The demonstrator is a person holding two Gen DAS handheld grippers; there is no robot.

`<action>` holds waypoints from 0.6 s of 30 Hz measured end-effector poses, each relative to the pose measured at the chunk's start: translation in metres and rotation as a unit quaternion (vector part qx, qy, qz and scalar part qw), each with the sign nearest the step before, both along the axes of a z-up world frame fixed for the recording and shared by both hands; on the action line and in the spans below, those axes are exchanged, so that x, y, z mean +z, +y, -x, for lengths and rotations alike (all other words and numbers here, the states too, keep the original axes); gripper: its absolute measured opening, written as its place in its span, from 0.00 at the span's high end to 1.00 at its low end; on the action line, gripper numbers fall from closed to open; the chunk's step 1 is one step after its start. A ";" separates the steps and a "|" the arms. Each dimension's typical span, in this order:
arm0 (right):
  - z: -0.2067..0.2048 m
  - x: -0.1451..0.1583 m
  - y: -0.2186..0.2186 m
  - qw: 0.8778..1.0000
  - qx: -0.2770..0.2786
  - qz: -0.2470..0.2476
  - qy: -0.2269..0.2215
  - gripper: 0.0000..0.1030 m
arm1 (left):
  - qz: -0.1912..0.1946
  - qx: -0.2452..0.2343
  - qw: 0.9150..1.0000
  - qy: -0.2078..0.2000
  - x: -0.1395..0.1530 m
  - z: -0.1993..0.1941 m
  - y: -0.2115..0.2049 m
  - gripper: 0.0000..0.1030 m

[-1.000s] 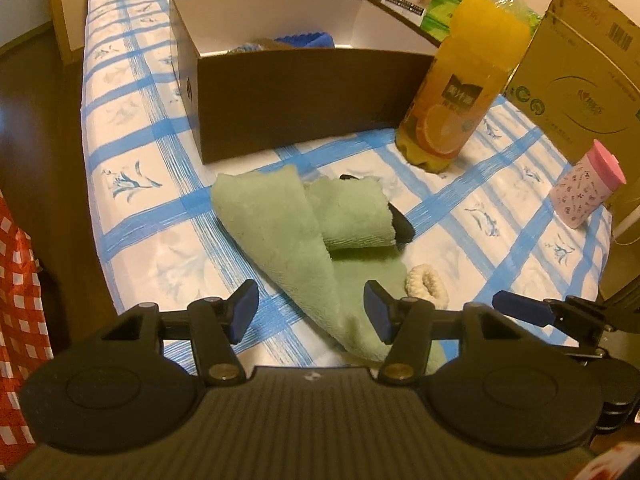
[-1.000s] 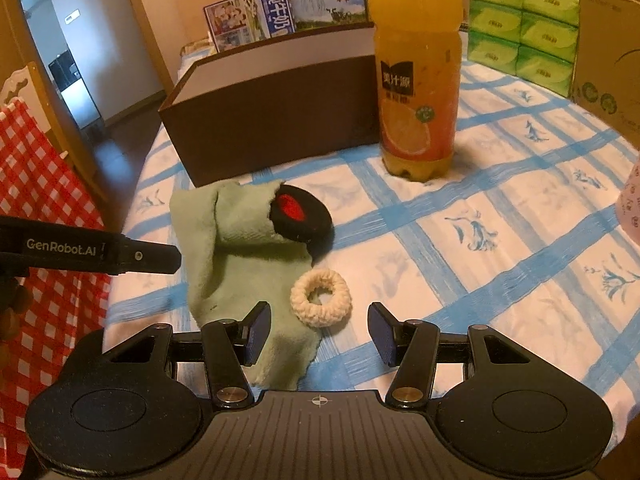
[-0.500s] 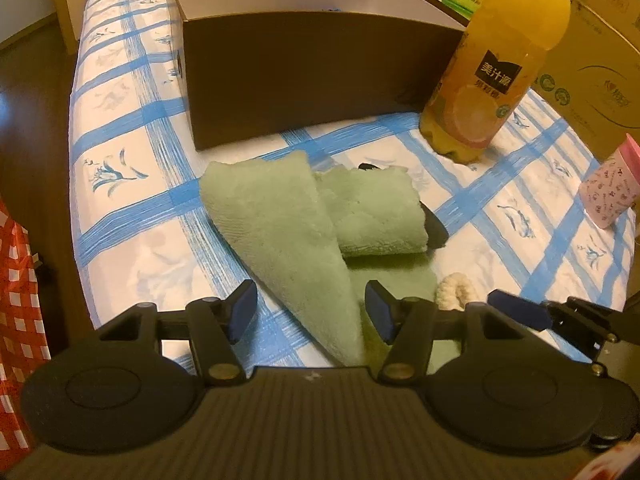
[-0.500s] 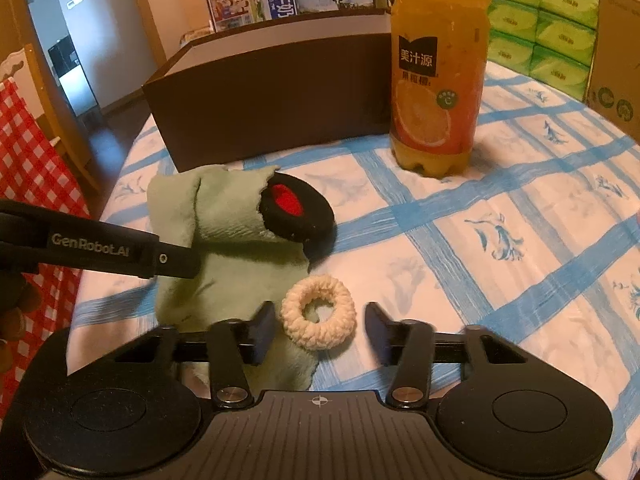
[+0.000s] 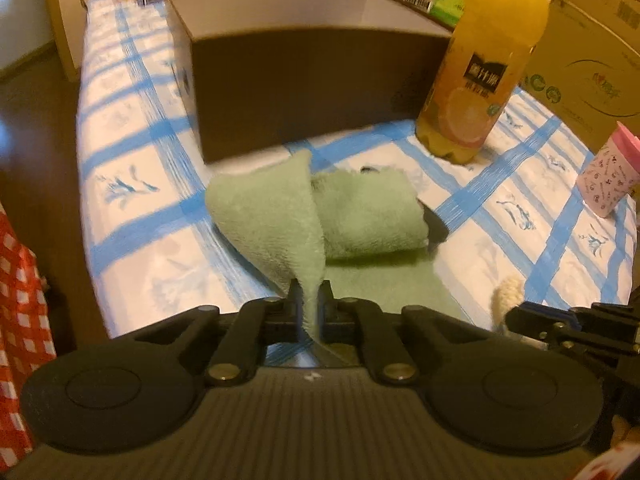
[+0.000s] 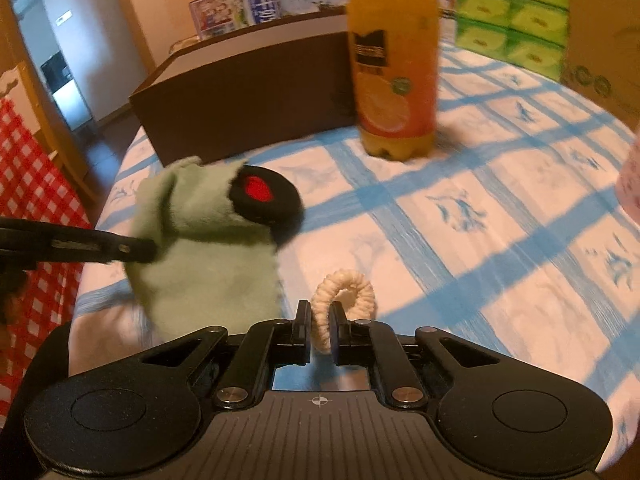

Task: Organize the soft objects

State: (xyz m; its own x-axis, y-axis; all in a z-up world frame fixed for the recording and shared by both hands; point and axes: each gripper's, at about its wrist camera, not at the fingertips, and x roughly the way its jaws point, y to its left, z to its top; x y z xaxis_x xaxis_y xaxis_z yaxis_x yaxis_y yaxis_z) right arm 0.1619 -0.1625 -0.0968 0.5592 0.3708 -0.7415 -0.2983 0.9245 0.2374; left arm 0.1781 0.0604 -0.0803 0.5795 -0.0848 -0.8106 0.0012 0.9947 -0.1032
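Green towel (image 5: 276, 216) rumpled on the bench (image 5: 132, 184), just in front of the brown box (image 5: 312, 92), near end pinched in the left tool (image 5: 310, 300). Jaws just closed down, now clamped on a thin fold of towel edge, cloth rising in a peak from the pads. Rest of towel lying away from the tool toward the box, long axis roughly running from tool to box front wall. Black pad with red centre (image 6: 266, 200) tucked against the towel's far side, box side of it.

Cream knitted ring (image 6: 344, 300) just right of the towel, further from the box than the black pad. Right tool (image 6: 320, 326) just closed too, jaws pinching one side of the ring, loop standing up off the bench beyond the pads.

Orange juice bottle (image 6: 392, 60) upright at the box's right corner; pink cup (image 5: 608, 176) well right of the box.

Likely next: lift both and carry forward over the box's near wall. Box straight ahead of both tools, left one nearer; trailing towel may drag the black pad.
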 end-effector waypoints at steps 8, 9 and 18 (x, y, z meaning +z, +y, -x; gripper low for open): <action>0.026 0.003 -0.031 1.000 -0.027 -0.003 0.014 0.91 | -0.036 -0.065 0.994 -0.077 0.046 0.049 -0.019 0.95; 0.030 0.003 -0.034 0.999 -0.030 -0.003 0.015 0.91 | -0.037 -0.079 0.993 -0.084 0.050 0.055 -0.023 0.95; 0.057 0.002 -0.038 0.999 -0.013 -0.011 0.027 0.91 | 0.020 -0.177 0.984 -0.014 0.020 0.087 -0.057 0.95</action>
